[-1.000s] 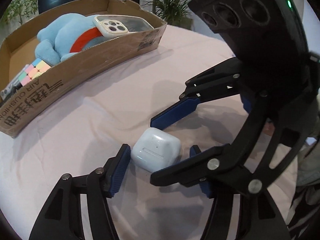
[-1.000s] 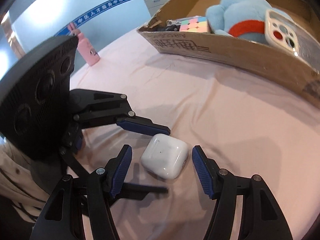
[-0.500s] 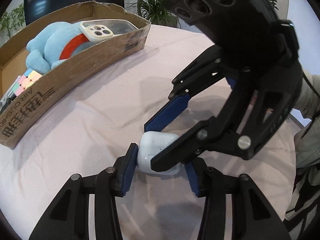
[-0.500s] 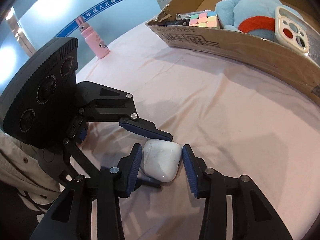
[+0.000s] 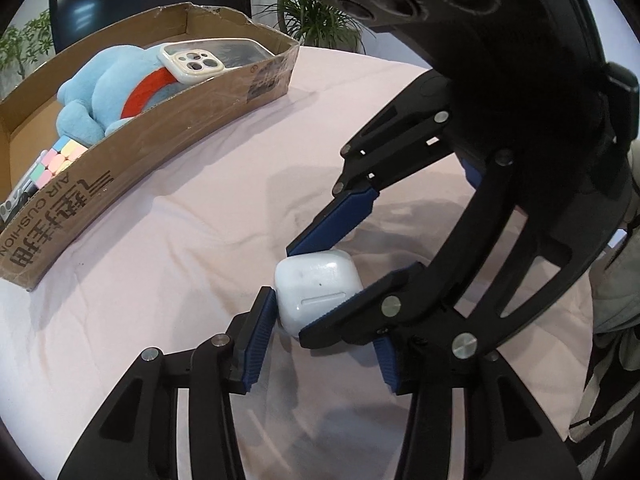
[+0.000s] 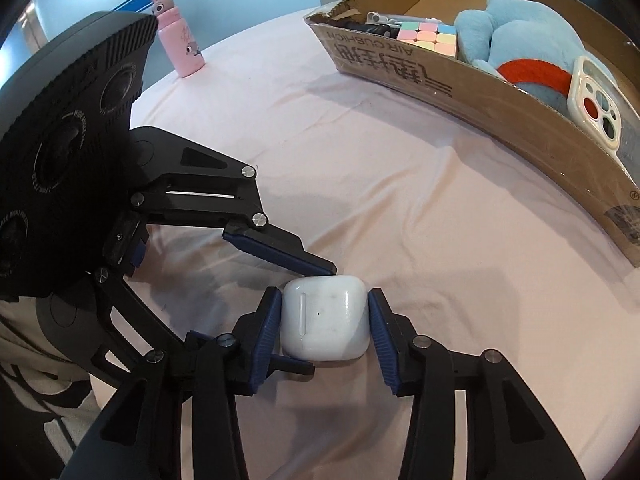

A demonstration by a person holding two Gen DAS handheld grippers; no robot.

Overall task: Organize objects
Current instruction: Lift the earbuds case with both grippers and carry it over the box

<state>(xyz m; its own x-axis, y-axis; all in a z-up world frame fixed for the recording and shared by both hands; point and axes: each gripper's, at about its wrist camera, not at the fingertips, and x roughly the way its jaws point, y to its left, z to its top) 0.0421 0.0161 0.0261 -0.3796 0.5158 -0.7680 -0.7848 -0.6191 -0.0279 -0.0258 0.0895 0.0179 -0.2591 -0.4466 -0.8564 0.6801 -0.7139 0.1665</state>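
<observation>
A white earbud case sits low over the pink tablecloth, held from two sides. My right gripper is shut on it, blue pads pressing its left and right faces. My left gripper comes in crosswise. Its left pad touches the case, and its other pad is hidden behind the right gripper's finger. In the right wrist view the left gripper's fingers meet the case's far and near edges. The left jaws are opening slightly with the case between them.
A long cardboard box lies at the back with a blue plush, a phone and a pastel cube inside. A pink bottle stands far off on the cloth. A person's clothing is close on the right.
Both pairs of jaws stood open around the case a second ago and have since closed onto it. The case has turned a little between them.
</observation>
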